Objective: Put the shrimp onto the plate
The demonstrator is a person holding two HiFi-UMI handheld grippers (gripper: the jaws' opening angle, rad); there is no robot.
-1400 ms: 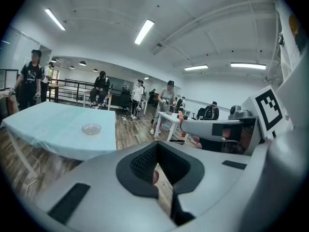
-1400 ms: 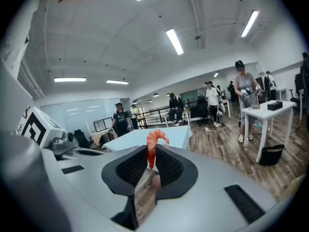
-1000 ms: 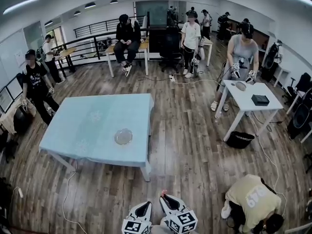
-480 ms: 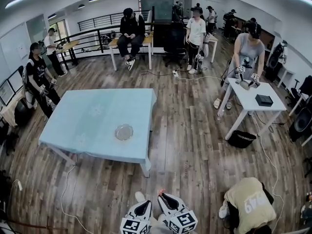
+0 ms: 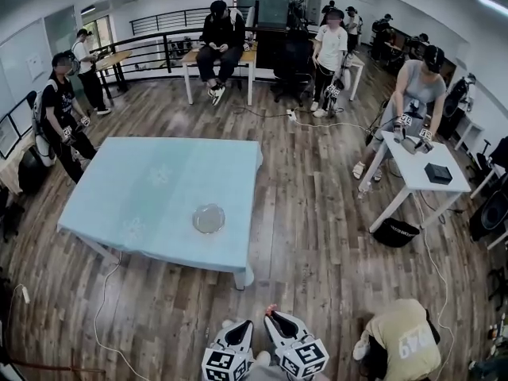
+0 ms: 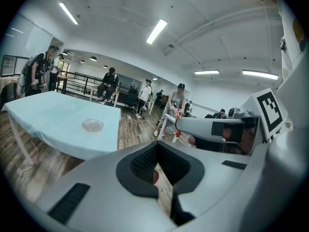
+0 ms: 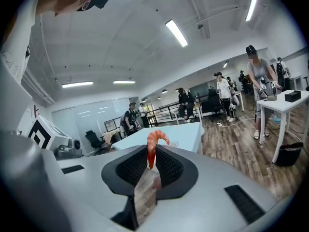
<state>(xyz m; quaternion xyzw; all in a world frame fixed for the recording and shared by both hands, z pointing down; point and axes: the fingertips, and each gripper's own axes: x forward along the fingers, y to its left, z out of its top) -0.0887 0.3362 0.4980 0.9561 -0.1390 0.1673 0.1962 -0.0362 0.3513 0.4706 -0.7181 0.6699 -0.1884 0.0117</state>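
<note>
Your large table under a pale blue cloth (image 5: 143,205) stands well apart from both grippers. Your left gripper (image 5: 245,325) has its jaws together on nothing. The round clear glass plate (image 5: 209,218) sits near the table's near edge. Your right gripper (image 5: 272,317) clamps the orange-pink shrimp (image 7: 151,151) upright, its hooked end curling above the jaw tips.

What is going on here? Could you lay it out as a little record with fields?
Right gripper: shut on an orange shrimp, which sticks out past the jaw tips
Left gripper: shut, nothing between its jaws
Plate: clear glass, empty, on the table's near side
Table: covered with a light blue cloth
Position: both grippers held low over the wooden floor, short of the table
Task state: shrimp not yet on the plate
</note>
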